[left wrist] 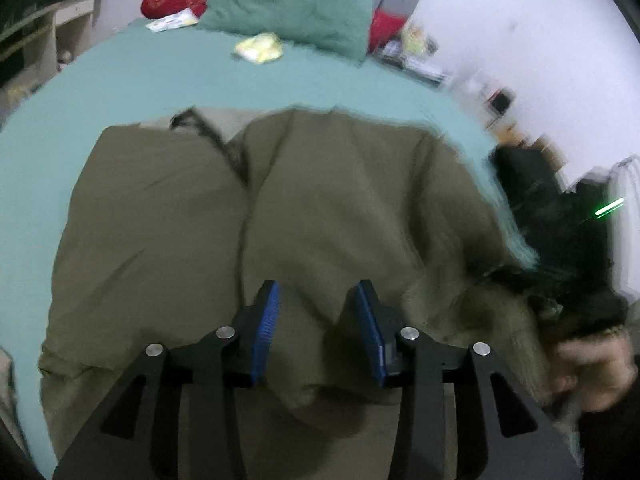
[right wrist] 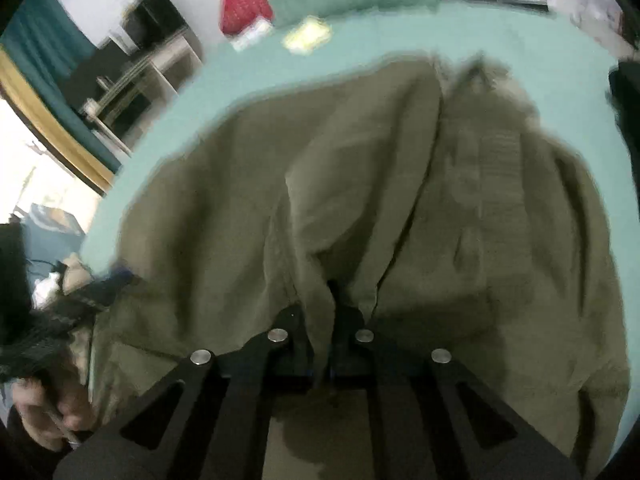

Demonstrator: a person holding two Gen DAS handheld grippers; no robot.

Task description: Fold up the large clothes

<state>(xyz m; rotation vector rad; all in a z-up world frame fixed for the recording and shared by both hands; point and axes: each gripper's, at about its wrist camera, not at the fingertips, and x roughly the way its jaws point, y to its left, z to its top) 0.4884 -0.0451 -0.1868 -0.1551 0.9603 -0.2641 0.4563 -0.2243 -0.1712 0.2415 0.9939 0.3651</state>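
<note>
Jacket (left wrist: 280, 208), olive and bulky, lies spread over the teal sheet (left wrist: 120, 80) of a bed, its open front seam running away from the cameras toward the collar. The right gripper (right wrist: 326, 320) is clamped tight on a pinched ridge of cloth at the near edge, fabric bunched up between its fingers. The left gripper (left wrist: 316, 320) hovers just above the cloth, its blue pads (left wrist: 266, 320) partly apart with nothing between them.

The step in hand looks like taking hold of the near edge with both claws for a fold. To do it well, the left one should drop onto the hem and take a matching bite beside the seam, through all layers, so the edge lifts evenly. Then both should carry the edge level toward the collar, keeping the cloth taut between them. A green pillow (left wrist: 292, 8) and a yellow packet (left wrist: 260, 48) lie well beyond.
</note>
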